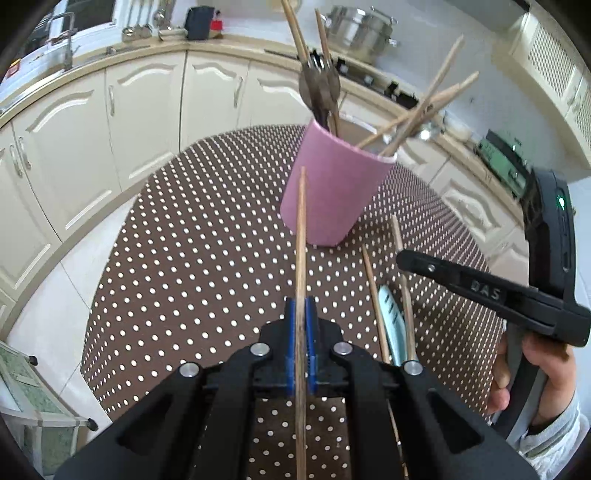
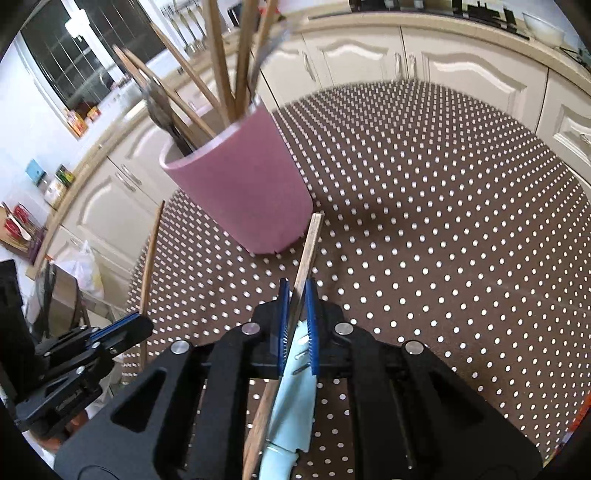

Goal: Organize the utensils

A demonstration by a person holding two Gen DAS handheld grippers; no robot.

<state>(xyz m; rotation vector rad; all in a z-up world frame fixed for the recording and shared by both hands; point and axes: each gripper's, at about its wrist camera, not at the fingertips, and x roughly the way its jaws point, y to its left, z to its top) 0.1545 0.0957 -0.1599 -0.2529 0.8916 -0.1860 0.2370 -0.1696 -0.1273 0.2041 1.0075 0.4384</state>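
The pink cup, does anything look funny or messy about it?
Somewhat. The pink cup stands upright on the dotted table, but the chopsticks inside splay every which way, crossing the spoons. A light blue utensil and another chopstick lie loose on the table.

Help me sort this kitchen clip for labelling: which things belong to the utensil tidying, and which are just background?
In the job:
- pink cup holding chopsticks and spoons
- chopstick in the left gripper
- chopstick in the right gripper
- light-blue utensil on the table
- loose chopstick

Background:
- steel pot
- cabinets
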